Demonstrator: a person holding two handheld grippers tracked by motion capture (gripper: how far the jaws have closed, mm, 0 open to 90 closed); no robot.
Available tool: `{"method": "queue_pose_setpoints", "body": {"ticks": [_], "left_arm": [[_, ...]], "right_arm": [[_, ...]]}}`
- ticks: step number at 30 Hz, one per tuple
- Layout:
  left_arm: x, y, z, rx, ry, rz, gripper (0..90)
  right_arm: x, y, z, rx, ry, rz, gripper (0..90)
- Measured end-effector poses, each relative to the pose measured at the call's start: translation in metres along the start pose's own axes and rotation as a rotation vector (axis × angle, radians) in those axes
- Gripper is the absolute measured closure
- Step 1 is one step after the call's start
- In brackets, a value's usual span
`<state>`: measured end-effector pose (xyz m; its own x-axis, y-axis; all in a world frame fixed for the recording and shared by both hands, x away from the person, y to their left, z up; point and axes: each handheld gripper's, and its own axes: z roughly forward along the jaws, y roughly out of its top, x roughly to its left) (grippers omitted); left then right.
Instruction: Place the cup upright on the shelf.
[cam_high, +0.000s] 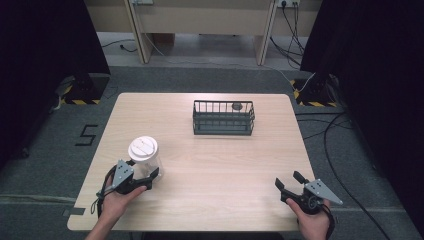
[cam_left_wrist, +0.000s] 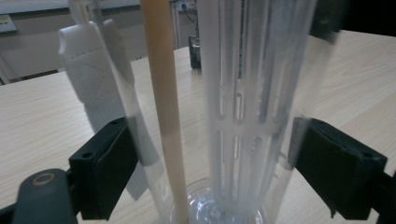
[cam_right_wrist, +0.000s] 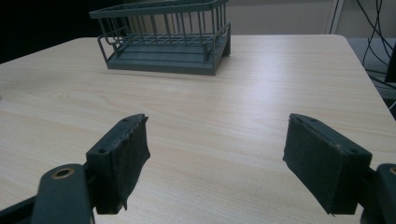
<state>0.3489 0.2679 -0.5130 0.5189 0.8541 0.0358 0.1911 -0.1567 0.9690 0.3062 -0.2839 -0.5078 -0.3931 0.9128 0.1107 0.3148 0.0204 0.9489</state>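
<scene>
On the table (cam_high: 210, 170), a dark wire basket (cam_high: 223, 118) sits far of centre. Near left, the left tongs (cam_high: 151, 179) pinch a clear jar (cam_high: 145, 162) with a white lid, hand behind them. Near right, the right tongs (cam_high: 289, 182) gape wide, holding nothing, just above the wood.

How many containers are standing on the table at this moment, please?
2. A clear jar with a white lid stands near the front left, between the left gripper's jaws. A dark wire basket sits toward the far middle. The right gripper is open.
</scene>
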Motion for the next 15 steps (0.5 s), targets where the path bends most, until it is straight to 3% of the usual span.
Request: {"method": "queue_pose_setpoints", "body": {"ticks": [11,15], "left_arm": [[0.0052,-0.0035,0.0078,-0.05,-0.057,-0.044,17.2],[0.0074,-0.0035,0.0087,-0.054,-0.06,-0.056,17.0]], "right_arm": [[0.0008,-0.0015,0.0023,0.016,0.007,-0.002,22.1],[0.0007,-0.0012,0.0018,0.017,0.005,-0.002,22.2]]}}
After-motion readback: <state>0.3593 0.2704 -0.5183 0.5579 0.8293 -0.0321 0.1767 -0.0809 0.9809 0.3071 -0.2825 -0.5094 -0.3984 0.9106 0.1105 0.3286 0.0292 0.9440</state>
